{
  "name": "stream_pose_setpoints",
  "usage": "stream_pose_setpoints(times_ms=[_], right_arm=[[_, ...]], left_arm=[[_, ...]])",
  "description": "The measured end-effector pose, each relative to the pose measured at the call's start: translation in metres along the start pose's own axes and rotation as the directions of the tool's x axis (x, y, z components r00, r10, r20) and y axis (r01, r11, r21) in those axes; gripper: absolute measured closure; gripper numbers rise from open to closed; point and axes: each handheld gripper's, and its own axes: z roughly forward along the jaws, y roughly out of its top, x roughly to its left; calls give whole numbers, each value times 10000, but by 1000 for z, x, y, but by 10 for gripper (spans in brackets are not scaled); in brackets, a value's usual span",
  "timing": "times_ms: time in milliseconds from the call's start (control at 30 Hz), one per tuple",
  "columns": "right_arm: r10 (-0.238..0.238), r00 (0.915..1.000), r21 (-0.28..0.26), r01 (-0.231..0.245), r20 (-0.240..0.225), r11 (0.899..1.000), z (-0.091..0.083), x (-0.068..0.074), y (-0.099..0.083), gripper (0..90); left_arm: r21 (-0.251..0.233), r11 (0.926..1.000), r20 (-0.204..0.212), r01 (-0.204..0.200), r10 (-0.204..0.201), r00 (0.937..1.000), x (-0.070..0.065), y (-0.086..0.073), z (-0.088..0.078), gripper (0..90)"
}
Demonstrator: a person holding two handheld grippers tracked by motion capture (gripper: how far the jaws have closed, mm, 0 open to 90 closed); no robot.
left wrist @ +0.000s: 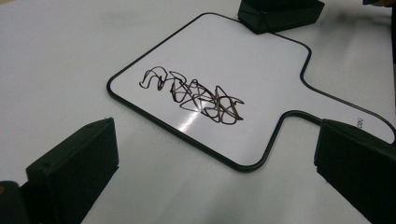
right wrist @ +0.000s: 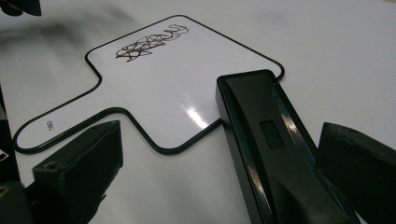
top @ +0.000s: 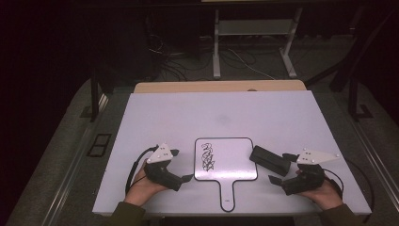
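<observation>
Paddle-shaped whiteboard (top: 230,162) lies flat, near centre, handle toward the near edge, black scribble (top: 207,157) on its left part. Black eraser (top: 269,160) lies just right, overlapping the board's right edge.

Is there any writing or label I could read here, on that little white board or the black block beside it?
Scribble on the small whiteboard: a tangle of dark marker loops, no letters or numbers to read.
Small print on the whiteboard's handle: too small and blurred to read.
Square mark on top of the black eraser: a raised or stamped patch, nothing legible.
Nothing else with writing can be made out on the table.
</observation>
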Motion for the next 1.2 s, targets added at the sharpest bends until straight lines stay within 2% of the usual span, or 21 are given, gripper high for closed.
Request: stream_pose_setpoints(times_ms=[300,367,433,567,767,867,933,1100,1200], right_arm=[[-16,10000,120,16,-1,9999,-1,0,1,0],[-160,9999,256,159,44,9995,-1,1,3,0],[-190,9998,185,191,-67,9996,-1,1,4,0],[58,9998,197,-55,-164,9998,-1,0,8,0],[18,9994,179,-11,-351,9998,-2,-1,14,0],[-39,9987,253,52,-502,9997,-3,-4,16,0],[109,9975,283,-90,-699,9996,-4,-6,18,0],[114,9981,129,-106,-611,9999,-6,-8,21,0],[-44,9984,316,62,-562,9995,-6,-9,24,0]], left_arm=[[38,10000,16,45,-45,10000,0,-1,0,0],[50,10000,25,33,-33,10000,1,-1,0,0],[32,10000,21,72,-72,10000,0,-2,-1,0],[39,9999,29,92,-92,10000,1,-2,-1,0],[20,9999,5,103,-103,9999,0,-2,-2,0],[36,9999,16,115,-115,9999,0,-2,-2,0],[28,9999,2,132,-132,9999,1,-2,-2,0],[26,9999,6,151,-151,9999,1,-3,-3,0],[26,9999,14,158,-158,9999,1,-3,-2,0]])
